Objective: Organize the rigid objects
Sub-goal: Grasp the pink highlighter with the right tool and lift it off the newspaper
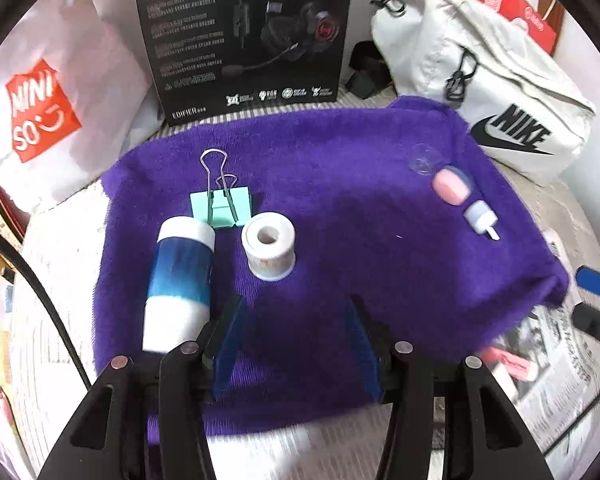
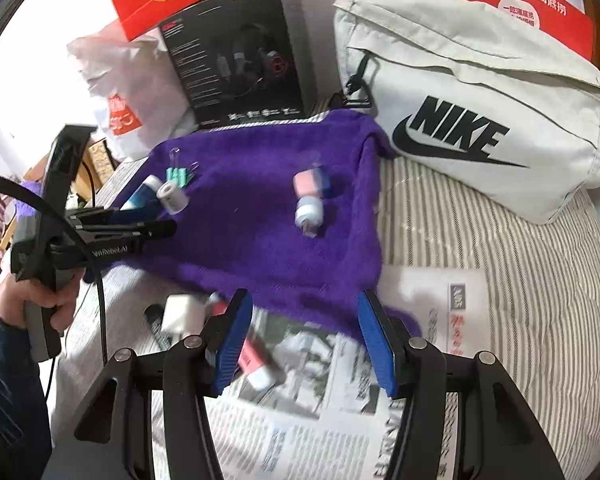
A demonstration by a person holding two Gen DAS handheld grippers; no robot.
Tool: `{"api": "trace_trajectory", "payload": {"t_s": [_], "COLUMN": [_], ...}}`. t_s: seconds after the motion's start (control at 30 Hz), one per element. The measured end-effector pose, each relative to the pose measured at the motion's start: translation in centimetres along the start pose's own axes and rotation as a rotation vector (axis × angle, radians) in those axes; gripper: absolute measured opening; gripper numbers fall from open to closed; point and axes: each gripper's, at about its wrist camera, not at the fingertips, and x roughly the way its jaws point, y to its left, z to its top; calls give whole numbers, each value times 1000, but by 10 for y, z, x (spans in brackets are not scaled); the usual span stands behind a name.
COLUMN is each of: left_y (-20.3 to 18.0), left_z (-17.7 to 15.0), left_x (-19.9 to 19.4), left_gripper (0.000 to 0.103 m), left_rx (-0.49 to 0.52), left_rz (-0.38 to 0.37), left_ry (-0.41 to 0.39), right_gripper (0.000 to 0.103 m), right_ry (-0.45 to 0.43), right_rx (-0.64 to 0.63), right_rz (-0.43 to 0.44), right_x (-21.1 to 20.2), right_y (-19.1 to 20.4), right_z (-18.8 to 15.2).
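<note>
eraser (image 2: 256,360) lies on newspaper (image 2: 320,420) just off purple cloth (image 1: 320,200), by right gripper (image 2: 304,344), jaws apart, empty | left gripper (image 1: 296,340) apart over cloth near tape roll (image 1: 269,246) | advice: centre jaws across eraser's narrow sides, descend squarely

Our left gripper (image 1: 296,320) has 2 blue ribbed fingers (image 1: 230,340) on black linkage arms with round silver screws. Our right gripper (image 2: 304,336) looks identical. Beside the purple towel (image 2: 260,240), our bare left hand (image 2: 40,300) shows a dark blue sleeve, grey handle and black cable.
</note>
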Motion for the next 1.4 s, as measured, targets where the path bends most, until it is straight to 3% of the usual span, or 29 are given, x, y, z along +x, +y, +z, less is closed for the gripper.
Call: {"api": "trace_trajectory", "payload": {"t_s": [0.2,0.5,1.1,1.4], "left_y": [1,11,20,16], "left_z": [-22,-55,-69,-69], "left_x": [-36,-55,-55,-50], "left_gripper": [49,49,49,49], "left_rx": [-24,-71,-109,-98], "left_rz": [-17,-39,-70,-75], "left_ry": [-45,-51,-47,-37], "right_gripper": [53,29,27,26], "right_ry": [26,108,173,159], "right_rx": [-88,-235,-433,-425], "right_rz": [22,12,4,9], "right_x": [4,39,54,62], "right_y": [22,43,56,55], "right_z": [-24,-31,-20,-23]}}
